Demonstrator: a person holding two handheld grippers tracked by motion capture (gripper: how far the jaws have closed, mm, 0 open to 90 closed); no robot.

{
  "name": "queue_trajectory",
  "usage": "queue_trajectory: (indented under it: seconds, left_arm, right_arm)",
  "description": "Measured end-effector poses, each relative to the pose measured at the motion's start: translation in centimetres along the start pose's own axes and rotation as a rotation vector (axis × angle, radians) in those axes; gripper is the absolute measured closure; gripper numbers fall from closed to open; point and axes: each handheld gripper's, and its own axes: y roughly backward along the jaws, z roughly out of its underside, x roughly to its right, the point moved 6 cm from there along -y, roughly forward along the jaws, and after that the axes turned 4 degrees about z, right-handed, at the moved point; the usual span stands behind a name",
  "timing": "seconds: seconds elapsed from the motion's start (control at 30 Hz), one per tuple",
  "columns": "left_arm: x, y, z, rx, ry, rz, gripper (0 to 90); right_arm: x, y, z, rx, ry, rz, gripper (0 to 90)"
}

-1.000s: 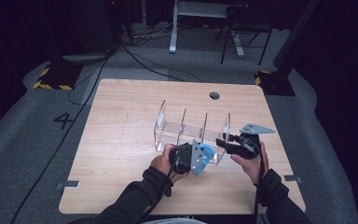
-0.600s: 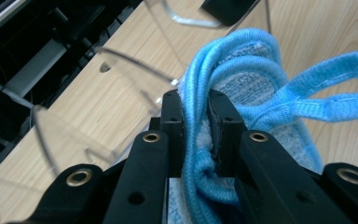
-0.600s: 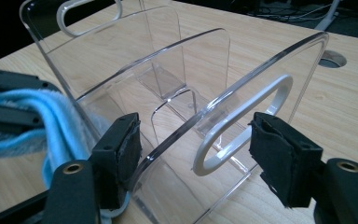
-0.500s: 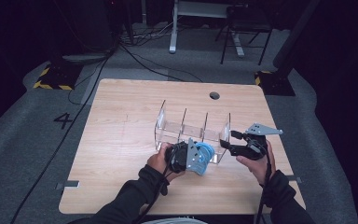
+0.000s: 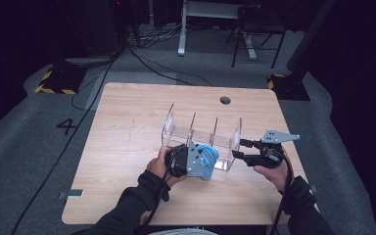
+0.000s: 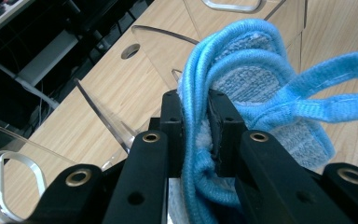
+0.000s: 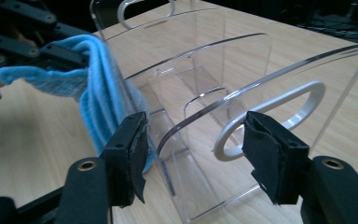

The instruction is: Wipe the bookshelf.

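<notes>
A clear acrylic rack (image 5: 200, 134) with several upright dividers stands at the middle of the wooden table (image 5: 127, 127). At its near side my left gripper (image 5: 190, 159) is shut on a bunched blue terry cloth piece (image 5: 208, 161). In the left gripper view the pads (image 6: 173, 116) pinch the blue cloth (image 6: 261, 84) by its edging, and a loose band trails right. My right gripper (image 5: 239, 149) points left at the rack's right end. Its jaws (image 7: 198, 149) have just been closing and stand open astride the end panel (image 7: 270, 107) with the handle cut-out, pads clear of it. The blue cloth (image 7: 100, 84) hangs beyond.
A round cable hole (image 5: 225, 100) sits near the table's far edge. Past the table are desk legs (image 5: 182, 29), a chair (image 5: 254, 34) and floor cables. Bare wood lies left of the rack and along the near edge.
My left gripper has carried the blue cloth a little farther in against the rack's near side. The right gripper's jaws stand wider than a second ago; its hand has hardly shifted.
</notes>
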Motion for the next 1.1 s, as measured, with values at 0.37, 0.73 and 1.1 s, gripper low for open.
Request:
queue_trajectory:
  seconds: [0.37, 0.73, 1.1]
  left_arm:
    - [0.1, -0.1, -0.3, 0.013, -0.005, 0.017, 78.5]
    - [1.4, -2.2, -2.5, 0.038, -0.027, 0.083, 78.3]
    - [2.4, -1.8, -2.8, 0.046, -0.035, 0.116, 77.8]
  right_arm:
    - [-0.1, -0.6, 0.2, -0.029, 0.058, -0.024, 33.1]
    - [0.1, -2.7, 0.4, -0.038, 0.126, -0.079, 30.0]
    - [-1.3, -2.2, 0.8, -0.034, 0.177, -0.111, 38.3]
